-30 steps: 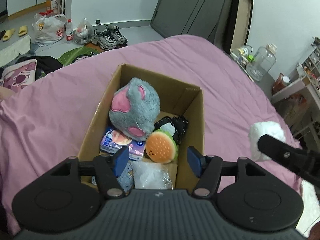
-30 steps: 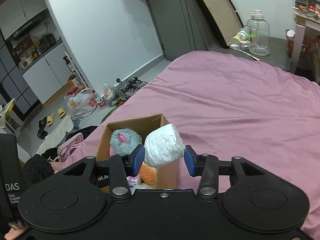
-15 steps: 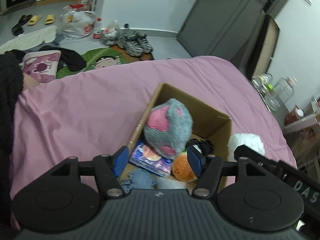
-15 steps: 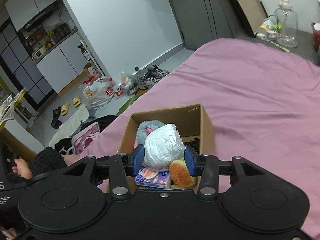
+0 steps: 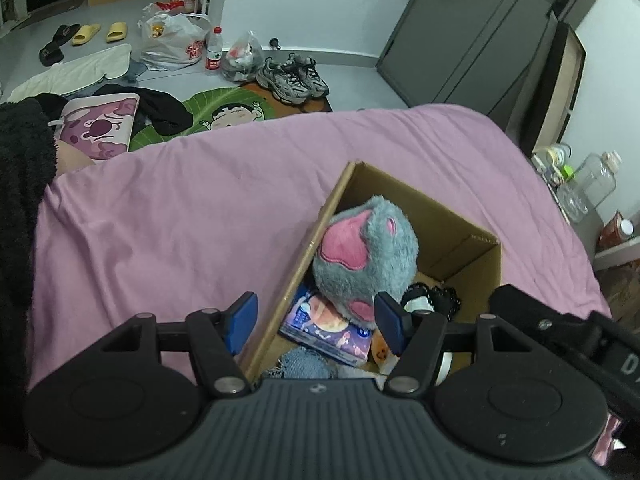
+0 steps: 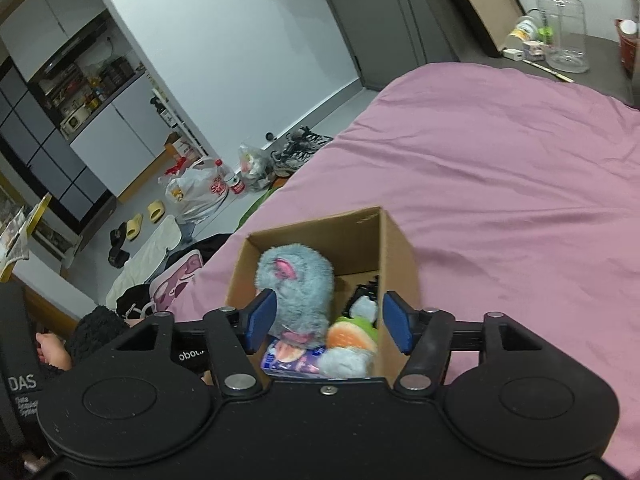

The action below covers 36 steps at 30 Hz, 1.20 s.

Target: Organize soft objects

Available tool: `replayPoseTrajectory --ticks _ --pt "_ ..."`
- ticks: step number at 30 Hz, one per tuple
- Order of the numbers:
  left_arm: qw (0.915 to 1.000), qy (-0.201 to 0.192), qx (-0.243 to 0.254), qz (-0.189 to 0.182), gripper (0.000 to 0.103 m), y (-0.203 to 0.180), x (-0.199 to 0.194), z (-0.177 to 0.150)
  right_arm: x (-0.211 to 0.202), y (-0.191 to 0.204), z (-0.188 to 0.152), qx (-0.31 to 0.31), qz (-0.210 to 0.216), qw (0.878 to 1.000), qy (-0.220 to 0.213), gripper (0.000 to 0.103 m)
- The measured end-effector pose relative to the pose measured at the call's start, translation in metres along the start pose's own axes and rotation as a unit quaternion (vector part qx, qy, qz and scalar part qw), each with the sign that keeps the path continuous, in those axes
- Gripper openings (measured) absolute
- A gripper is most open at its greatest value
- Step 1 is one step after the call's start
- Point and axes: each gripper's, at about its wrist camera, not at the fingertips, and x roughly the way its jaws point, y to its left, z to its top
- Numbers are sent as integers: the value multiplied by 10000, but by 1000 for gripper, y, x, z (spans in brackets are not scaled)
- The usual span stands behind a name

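Opening right gripper (image 6: 329, 322) poised above cardboard box (image 6: 396, 248) on pink bed (image 6: 520, 184), nothing pinched between fingers; white bundle (image 6: 346, 362) seen inside beside grey plush (image 6: 296, 280). Left gripper (image 5: 315, 322) fingers spread, empty.

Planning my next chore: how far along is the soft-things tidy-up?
Done: grey plush, burger toy and pale bundle sit in the cardboard box. In hand: nothing; the right gripper jaws are opening above the box, the left gripper is open. Left: no soft items show on the pink sheet.
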Motion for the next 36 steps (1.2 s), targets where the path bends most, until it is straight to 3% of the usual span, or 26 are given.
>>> replayPoseTrajectory --ticks 5,16,22,26,36 --pt "9996 -30 289 46 78 -13 -1 -8 -21 -21 -1 92 -122 9999 -77 73" --pt "9982 37 589 121 80 -33 -14 -15 -51 -51 -8 215 -219 9995 -84 91" --pt "9955 81 936 -123 80 -57 -35 -25 -77 -66 -5 304 -250 9990 -193 96" --pt "9918 38 1230 -341 88 -79 -54 -35 -99 -73 -3 270 -270 9988 -305 103" --pt "9813 132 1781 -716 92 -113 -93 -65 -145 -93 -16 255 -401 9979 -432 103"
